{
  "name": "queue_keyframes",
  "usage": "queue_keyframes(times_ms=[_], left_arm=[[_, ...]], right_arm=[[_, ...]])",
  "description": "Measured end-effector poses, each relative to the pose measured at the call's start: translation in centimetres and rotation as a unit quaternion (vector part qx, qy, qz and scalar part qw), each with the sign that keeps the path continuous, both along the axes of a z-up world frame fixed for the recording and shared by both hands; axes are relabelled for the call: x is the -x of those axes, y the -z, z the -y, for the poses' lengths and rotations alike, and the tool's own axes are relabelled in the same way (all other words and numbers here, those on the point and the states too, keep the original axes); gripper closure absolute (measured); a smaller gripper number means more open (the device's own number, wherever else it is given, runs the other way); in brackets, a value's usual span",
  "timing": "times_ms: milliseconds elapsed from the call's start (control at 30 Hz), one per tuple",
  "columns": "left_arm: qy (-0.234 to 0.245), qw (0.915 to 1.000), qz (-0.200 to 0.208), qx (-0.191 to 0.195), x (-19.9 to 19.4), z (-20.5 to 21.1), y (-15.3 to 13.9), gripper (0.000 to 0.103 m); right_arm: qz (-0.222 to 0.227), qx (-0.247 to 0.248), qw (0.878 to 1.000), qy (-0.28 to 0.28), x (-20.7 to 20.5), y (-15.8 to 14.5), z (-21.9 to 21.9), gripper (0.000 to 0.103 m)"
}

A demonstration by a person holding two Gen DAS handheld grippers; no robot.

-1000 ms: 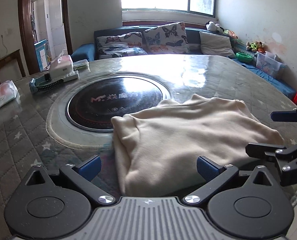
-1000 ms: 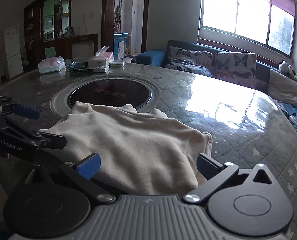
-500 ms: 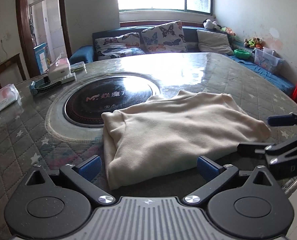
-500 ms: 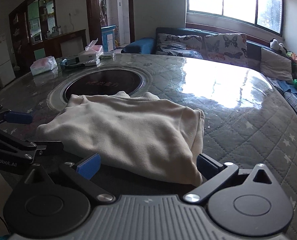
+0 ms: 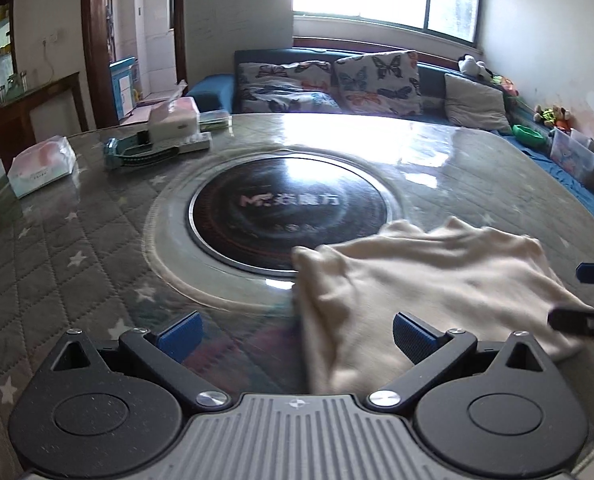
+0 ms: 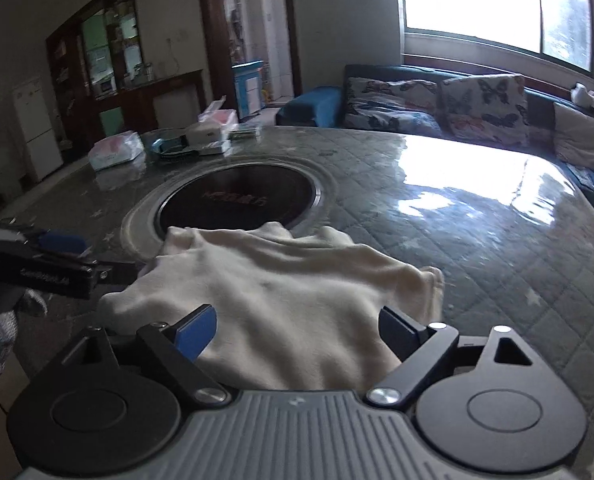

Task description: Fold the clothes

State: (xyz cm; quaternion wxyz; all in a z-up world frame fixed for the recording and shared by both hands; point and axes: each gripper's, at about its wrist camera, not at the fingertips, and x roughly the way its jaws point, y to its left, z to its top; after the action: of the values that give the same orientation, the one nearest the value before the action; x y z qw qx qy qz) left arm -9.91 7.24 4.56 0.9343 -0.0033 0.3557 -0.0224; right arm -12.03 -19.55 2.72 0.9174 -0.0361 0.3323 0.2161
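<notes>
Since the cream garment [image 6: 281, 292] sits folded on the table [image 6: 477, 248], long axis running crosswise to both sets of jaws, it's dead ahead of the right gripper [image 6: 297, 328]. For the left gripper [image 5: 297, 332] it's off toward the right finger. Both jaws are spread wide, holding nothing, so the right looks better placed to me.

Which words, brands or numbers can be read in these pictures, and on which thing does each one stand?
"M" followed by Chinese characters too blurred to read: on the black round cooktop set in the table.
White lettering on the side of the left gripper: too blurred to read.
Print on the tissue pack: too small to read.
No numbers can be read.
</notes>
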Motion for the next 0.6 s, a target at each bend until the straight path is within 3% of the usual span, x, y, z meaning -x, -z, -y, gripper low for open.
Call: queue_keyframes(times_ms=[167,400,533,600], left_arm=[[-0.019,0.9997,-0.010,0.014,-1.1,-2.2,0.3,0.005],[-0.039,0.9949,-0.042,0.083,-2.2,-4.7,1.0,0.007],[-0.038,0.9906,-0.053,0.120,-2.5,-5.2,1.1,0.007],[-0.035,0.9888,-0.056,0.134,-2.7,-5.1,1.0,0.007]], right_arm=[[0.000,0.035,0.993,-0.115,0.1,0.3,-5.8,0.018],[0.036,0.141,0.954,-0.261,1.4,1.9,-13.6,0.030],[0.064,0.208,0.929,-0.300,2.1,3.3,-16.1,0.040],[0.069,0.217,0.926,-0.301,2.1,3.6,-16.5,0.049]])
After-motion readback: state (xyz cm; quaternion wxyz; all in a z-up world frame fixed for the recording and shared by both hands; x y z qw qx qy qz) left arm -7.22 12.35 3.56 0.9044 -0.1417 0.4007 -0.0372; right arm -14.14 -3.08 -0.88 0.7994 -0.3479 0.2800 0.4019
